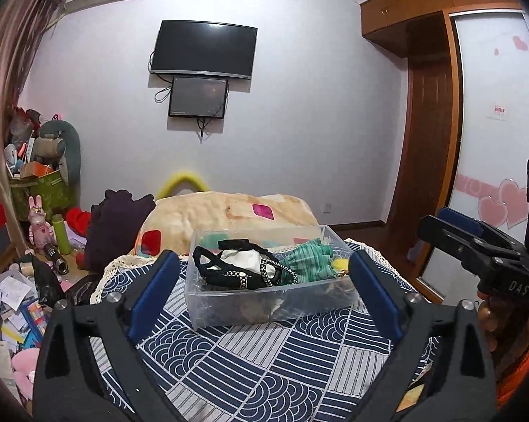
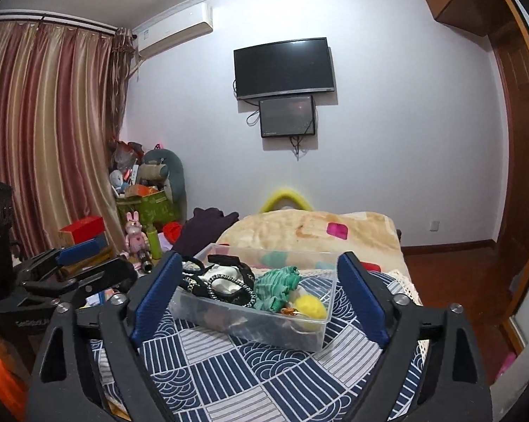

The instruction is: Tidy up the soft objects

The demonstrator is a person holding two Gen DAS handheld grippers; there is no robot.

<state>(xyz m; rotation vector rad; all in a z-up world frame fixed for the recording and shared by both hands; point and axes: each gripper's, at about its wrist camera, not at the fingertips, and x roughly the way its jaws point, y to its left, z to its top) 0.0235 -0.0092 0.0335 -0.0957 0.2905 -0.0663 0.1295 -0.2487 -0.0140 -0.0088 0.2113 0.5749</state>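
Both the left gripper (image 1: 261, 281) and right gripper (image 2: 257, 288) hold their jaws wide and empty before the clear bin (image 1: 229, 311) of soft items on the bed (image 1: 264, 358).

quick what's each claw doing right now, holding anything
left claw: open, holding nothing, clear box ahead of it
right claw: open, holding nothing

pale wall (image 2: 387, 140), mounted tv (image 2: 284, 68), striped curtains (image 2: 43, 123), perhaps wooden floor (image 2: 451, 274)
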